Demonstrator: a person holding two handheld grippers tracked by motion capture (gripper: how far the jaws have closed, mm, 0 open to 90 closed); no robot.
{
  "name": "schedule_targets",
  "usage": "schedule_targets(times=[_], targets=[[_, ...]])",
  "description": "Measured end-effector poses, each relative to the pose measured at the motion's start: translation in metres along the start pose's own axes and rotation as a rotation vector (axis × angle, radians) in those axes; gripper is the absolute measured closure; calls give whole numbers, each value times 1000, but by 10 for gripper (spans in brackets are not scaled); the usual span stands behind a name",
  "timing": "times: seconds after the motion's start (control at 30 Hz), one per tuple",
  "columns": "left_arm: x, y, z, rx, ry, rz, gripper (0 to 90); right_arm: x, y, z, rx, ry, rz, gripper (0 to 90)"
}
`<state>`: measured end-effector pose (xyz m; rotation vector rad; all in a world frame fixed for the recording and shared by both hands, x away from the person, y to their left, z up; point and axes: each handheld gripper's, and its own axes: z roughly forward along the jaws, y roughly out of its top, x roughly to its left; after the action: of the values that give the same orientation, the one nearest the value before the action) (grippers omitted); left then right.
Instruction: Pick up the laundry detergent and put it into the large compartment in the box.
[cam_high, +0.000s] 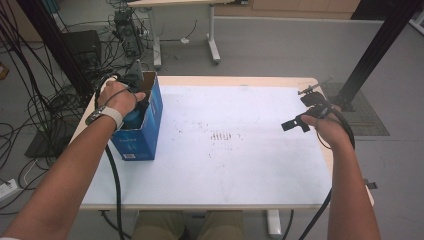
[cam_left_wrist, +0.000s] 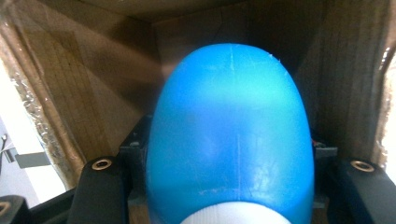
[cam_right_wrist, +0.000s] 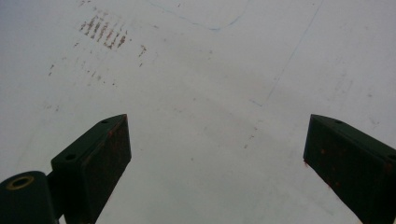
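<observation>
**Entry: blue bottle in carton, left tool engaged; right tool idle**

Item 1. My left tool (cam_high: 134, 102), at about nine o'clock on the desk, is lowered into the open top of a blue printed cardboard carton (cam_high: 150, 131). My left hand (cam_high: 117, 100), with a wristwatch on a pale strap, covers most of it in the high view. In the left gripper view the two black jaws stand tight against either flank of a smooth, rounded, bright blue plastic bottle (cam_left_wrist: 231, 135); I am clenched on it. A white band crosses the bottle's near end at the bottom edge of that view.

Item 2. The bottle sits inside the carton, with brown corrugated inner walls (cam_left_wrist: 84, 88) around it on the sides and beyond its domed end. In the high view a patch of the same blue shows at the carton's mouth, just beside my wrist.

Item 3. The carton stands upright near the desk's left edge.

Item 4. My right tool (cam_high: 295, 122), at about three o'clock, is held in my right hand (cam_high: 327, 125) over the white desk (cam_high: 235, 170), well apart from the carton. In the right gripper view its jaws stand wide apart and released, bare desk surface between them.

Item 5. A patch of small reddish-brown marks (cam_right_wrist: 103, 32) lies on the desk near its centre, at about eleven o'clock from the right tool's jaws.
</observation>
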<state>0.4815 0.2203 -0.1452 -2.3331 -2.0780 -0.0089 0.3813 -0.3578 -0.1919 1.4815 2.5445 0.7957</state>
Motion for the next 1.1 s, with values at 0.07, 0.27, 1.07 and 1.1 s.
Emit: schedule_targets(times=[0.07,0.27,1.07,1.1], targets=[[0,0,0,-1,-1,-1,380,0,0,0,0,-1,0,72],[1,0,0,-2,-3,-3,381,0,1,-1,0,-2,0,72],[0,-1,0,-5,-3,-2,381,1,1,-1,2,-3,-2,72],[0,-1,0,-6,-3,-2,380,1,1,-1,1,-4,-2,72]])
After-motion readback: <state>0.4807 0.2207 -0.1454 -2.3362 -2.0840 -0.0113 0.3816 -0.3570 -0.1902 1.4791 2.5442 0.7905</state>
